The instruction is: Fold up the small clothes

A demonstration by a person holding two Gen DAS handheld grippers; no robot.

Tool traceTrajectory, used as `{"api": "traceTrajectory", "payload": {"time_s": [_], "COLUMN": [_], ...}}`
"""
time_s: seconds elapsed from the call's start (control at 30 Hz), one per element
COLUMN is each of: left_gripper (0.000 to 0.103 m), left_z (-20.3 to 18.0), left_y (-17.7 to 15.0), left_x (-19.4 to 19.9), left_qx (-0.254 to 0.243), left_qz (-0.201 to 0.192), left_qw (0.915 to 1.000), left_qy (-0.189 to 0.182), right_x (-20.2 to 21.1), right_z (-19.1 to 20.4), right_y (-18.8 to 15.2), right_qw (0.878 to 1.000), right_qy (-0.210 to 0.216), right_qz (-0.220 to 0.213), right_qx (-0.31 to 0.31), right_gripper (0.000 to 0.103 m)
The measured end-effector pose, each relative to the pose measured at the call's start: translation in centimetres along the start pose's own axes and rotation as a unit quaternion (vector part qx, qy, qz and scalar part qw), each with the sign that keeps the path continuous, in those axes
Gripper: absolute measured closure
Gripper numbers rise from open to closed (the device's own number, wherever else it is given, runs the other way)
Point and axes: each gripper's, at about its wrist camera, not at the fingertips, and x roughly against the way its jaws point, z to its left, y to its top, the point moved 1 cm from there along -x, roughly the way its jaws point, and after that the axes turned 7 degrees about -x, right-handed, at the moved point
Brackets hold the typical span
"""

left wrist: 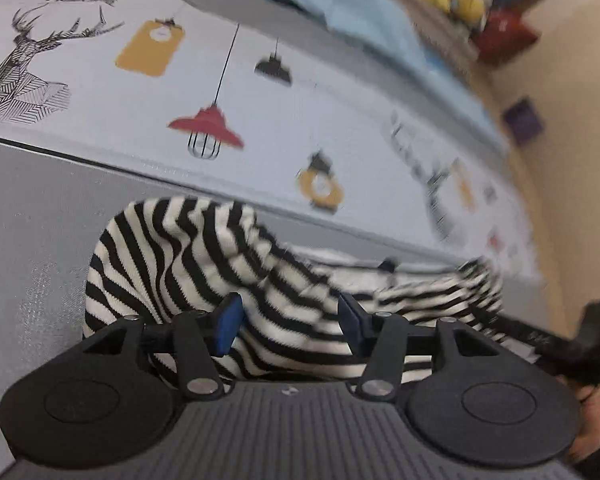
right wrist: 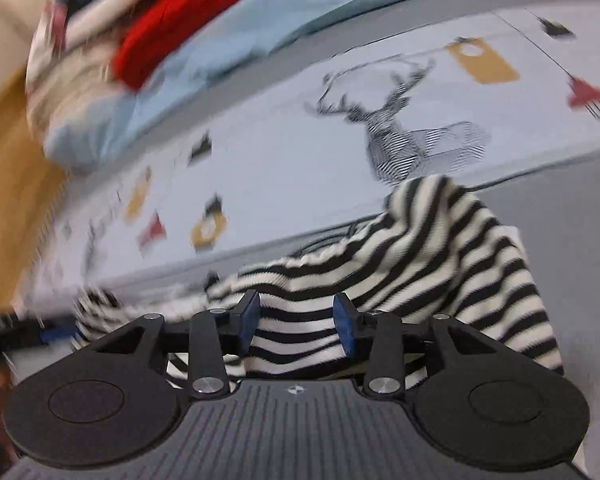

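Observation:
A small black-and-white striped garment (left wrist: 204, 264) lies bunched on the grey bed surface, and it also shows in the right wrist view (right wrist: 440, 256). My left gripper (left wrist: 290, 322) is open, its blue pads (left wrist: 227, 322) standing apart over the striped cloth. My right gripper (right wrist: 296, 320) is open too, its blue pads (right wrist: 249, 318) apart just above the same garment. Neither grips the cloth. The garment's near edge is hidden under both gripper bodies. The other gripper shows at the right edge of the left wrist view (left wrist: 588, 336).
A pale printed sheet (left wrist: 260, 92) with a deer drawing (right wrist: 404, 128) and lamp pictures runs behind the garment. A light blue blanket (right wrist: 204, 56) and a red cloth (right wrist: 188, 20) lie beyond. A beige wall (left wrist: 572, 128) is to the right.

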Motion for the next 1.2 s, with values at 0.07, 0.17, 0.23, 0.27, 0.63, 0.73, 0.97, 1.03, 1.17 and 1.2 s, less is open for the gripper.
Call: {"api": "traceTrajectory", "payload": {"time_s": [0.07, 0.17, 0.23, 0.27, 0.63, 0.73, 0.97, 1.03, 1.17, 1.2], "left_gripper": [0.047, 0.068, 0.081, 0.086, 0.099, 0.099, 0.073, 0.069, 0.057, 0.055], "left_z": [-0.1, -0.5, -0.3, -0.2, -0.6, -1.0, -0.7, -0.4, 1.5, 2.3], "left_y": [-0.2, -0.2, 0.1, 0.2, 2.7, 3.4, 4.9, 4.7, 4.3, 4.2], "left_x": [-1.4, -2.2, -2.8, -2.9, -0.2, 0.9, 0.4, 0.1, 2.2, 2.4], "left_qx": [-0.014, -0.04, -0.045, -0.044, -0.007, -0.009, 0.018, 0.012, 0.014, 0.026], "left_qz": [0.012, 0.008, 0.009, 0.006, -0.091, -0.137, -0.145, -0.126, -0.148, -0.144], "left_qw": [0.9997, 0.9983, 0.9973, 0.9969, 0.9946, 0.9894, 0.9877, 0.9904, 0.9867, 0.9873], "left_qy": [0.016, 0.04, 0.058, 0.065, 0.048, 0.049, 0.054, 0.057, 0.066, 0.062], "right_x": [-0.9, -1.7, -1.8, -1.7, -3.1, -2.6, -0.4, -2.3, -1.1, 0.0], "right_z": [1.6, 2.9, 3.6, 3.8, 5.9, 6.0, 6.8, 6.6, 4.3, 3.1], "right_y": [-0.5, -0.8, -0.9, -0.9, -1.0, 0.2, 2.7, 2.2, 2.9, 3.4], "right_qw": [0.999, 0.994, 0.991, 0.99, 0.979, 0.986, 0.984, 0.985, 0.989, 0.989], "right_qy": [-0.018, -0.035, -0.044, -0.043, -0.037, -0.035, -0.004, -0.028, -0.051, -0.046], "right_qz": [0.012, 0.023, 0.024, 0.025, 0.062, 0.028, -0.13, -0.091, -0.091, -0.106], "right_qx": [0.05, 0.105, 0.126, 0.131, 0.189, 0.163, 0.124, 0.141, 0.109, 0.091], "right_gripper": [0.059, 0.054, 0.053, 0.053, 0.072, 0.102, 0.1, 0.1, 0.094, 0.085]}}
